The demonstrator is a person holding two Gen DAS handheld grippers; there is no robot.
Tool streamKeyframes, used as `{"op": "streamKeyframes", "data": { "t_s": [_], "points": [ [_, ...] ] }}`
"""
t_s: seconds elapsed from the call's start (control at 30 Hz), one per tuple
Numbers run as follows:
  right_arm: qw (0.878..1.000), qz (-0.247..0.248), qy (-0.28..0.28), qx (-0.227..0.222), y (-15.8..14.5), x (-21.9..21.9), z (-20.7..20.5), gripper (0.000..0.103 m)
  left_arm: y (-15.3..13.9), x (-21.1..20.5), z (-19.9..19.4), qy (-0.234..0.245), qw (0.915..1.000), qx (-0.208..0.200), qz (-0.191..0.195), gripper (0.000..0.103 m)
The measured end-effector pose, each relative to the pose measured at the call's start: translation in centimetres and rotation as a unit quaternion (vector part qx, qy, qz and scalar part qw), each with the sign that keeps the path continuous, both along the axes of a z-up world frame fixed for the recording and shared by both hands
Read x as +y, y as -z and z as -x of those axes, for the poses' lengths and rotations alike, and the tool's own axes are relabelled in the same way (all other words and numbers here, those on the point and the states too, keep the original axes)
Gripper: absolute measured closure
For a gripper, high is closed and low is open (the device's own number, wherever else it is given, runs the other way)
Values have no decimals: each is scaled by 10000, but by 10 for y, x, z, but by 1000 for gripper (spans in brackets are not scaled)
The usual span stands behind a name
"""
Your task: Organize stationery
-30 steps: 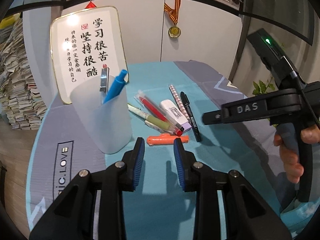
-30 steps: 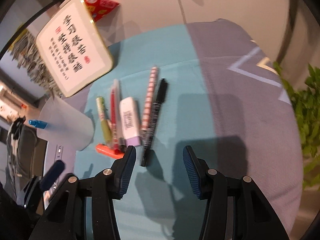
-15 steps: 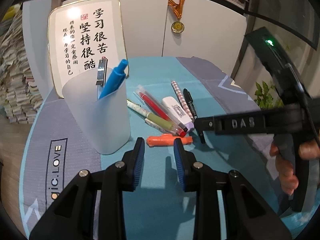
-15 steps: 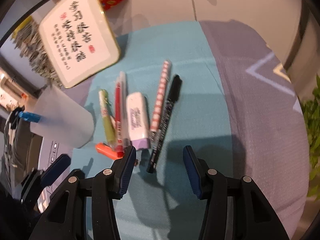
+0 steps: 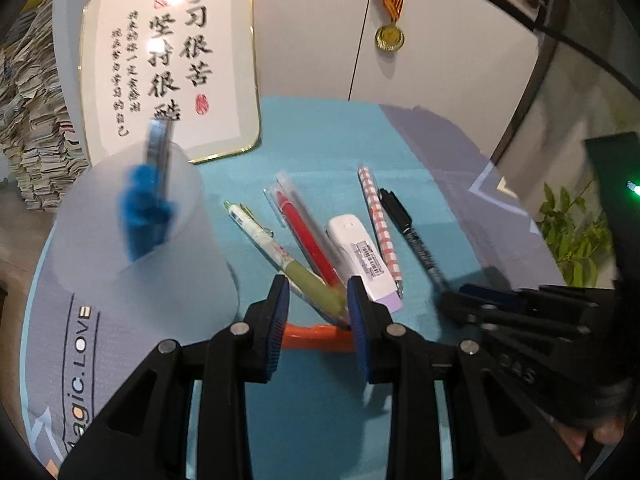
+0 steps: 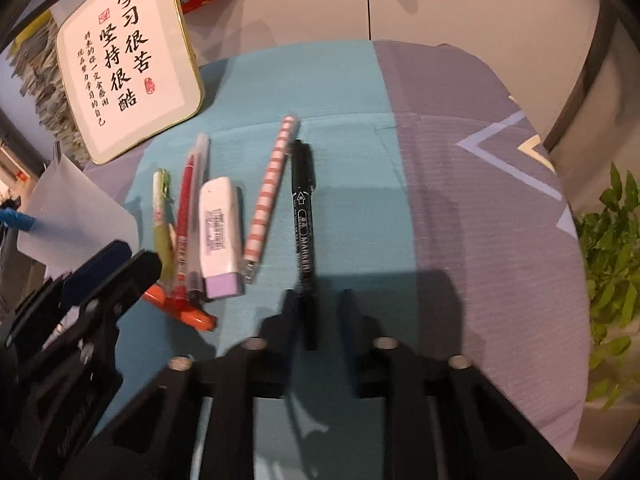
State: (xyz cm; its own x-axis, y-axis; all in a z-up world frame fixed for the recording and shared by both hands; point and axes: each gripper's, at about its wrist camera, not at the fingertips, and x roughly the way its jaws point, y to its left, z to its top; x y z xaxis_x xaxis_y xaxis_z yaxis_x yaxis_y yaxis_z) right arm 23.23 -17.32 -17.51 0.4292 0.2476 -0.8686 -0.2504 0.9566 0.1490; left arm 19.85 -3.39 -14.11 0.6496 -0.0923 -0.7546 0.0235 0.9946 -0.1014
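Straddling orange pen (image 5: 316,334): left gripper (image 5: 316,328), jaws apart | right gripper (image 6: 318,322), jaws apart around black marker (image 6: 303,216) lower end | both items on tablecloth (image 6: 460,184)

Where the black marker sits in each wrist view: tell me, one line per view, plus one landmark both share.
Left wrist view: the black marker lies right of centre, rightmost of the pens, slanting toward the right claw.
Right wrist view: it lies at centre, running up from between the right claw's fingers.
Shared landmark: the pink striped pen, lying just left of the marker in both.
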Motion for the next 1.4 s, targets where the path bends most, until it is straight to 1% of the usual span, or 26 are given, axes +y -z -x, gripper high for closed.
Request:
{"op": "streamKeyframes", "data": {
  "t_s": [0.03,0.07,0.13,0.27,0.33,0.4,0.5,0.63,0.73,0.8,0.87,0.9,0.93,0.97,1.0,1.03,1.07,1.1,1.13,1.17,1.2,1.23,1.3,1.37,1.4],
  "points": [
    [10000,9,-38,-6,0,0,2,92,3,-3,-4,3,10000,93,-36,75],
    [10000,-8,-69,-3,0,0,3,92,5,-3,-5,-8,10000,97,-8,72],
    [9998,-89,-155,29,-1,-2,7,93,5,-5,-8,20,10000,92,27,72],
    [9992,-302,-220,119,2,-10,16,93,12,-12,-6,362,9989,287,42,79],
    [9988,-414,-192,177,4,-15,21,93,13,-14,-1,562,9980,278,70,84],
    [9987,-454,-155,174,5,-20,27,93,11,-17,8,799,9961,338,139,86],
    [9984,-527,-103,150,3,-29,37,93,10,-25,25,1138,9923,457,185,86],
    [9983,-550,-107,140,0,-40,55,93,13,-36,55,1542,9866,532,36,86],
    [9980,-566,-181,227,3,-41,70,93,12,-37,72,1711,9836,576,-62,86],
    [9974,-578,-255,347,6,-43,79,93,11,-36,80,1808,9815,609,-129,84],
    [9969,-521,-351,476,11,-45,92,93,10,-34,85,1921,9792,633,-138,85],
    [9966,-489,-395,536,13,-46,97,93,9,-33,90,1997,9778,623,-151,83],
    [9962,-436,-473,590,14,-48,104,93,8,-33,91,2024,9773,597,-185,80],
    [9962,-379,-540,566,13,-49,109,93,8,-32,90,2028,9774,549,-225,70],
    [9965,-295,-578,528,12,-49,112,92,6,-31,90,1996,9784,473,-269,61],
    [9968,-223,-600,487,10,-49,114,91,5,-30,88,1947,9795,429,-289,60],
    [9971,-185,-589,444,9,-49,114,87,4,-29,85,1875,9810,390,-292,61],
    [9976,-184,-543,381,6,-50,111,80,3,-27,83,1814,9823,368,-279,61],
    [9980,-202,-502,332,3,-51,109,75,2,-26,79,1742,9838,334,-262,61],
    [9983,-233,-475,261,0,-50,106,67,1,-26,74,1673,9851,296,-269,61],
    [9984,-274,-464,142,-5,-49,100,62,2,-26,67,1561,9869,271,-307,64],
    [9986,-272,-455,69,-7,-48,96,61,1,-28,61,1501,9878,266,-316,65],
    [9992,-105,-377,-60,-11,-45,86,60,2,-32,47,1461,9884,305,-269,79],
    [9996,164,-195,-147,-11,-44,72,60,3,-38,39,1485,9876,372,-357,82],
    [9996,218,-125,-152,-10,-46,69,60,5,-41,36,1495,9871,390,-418,82]
  ]
}}
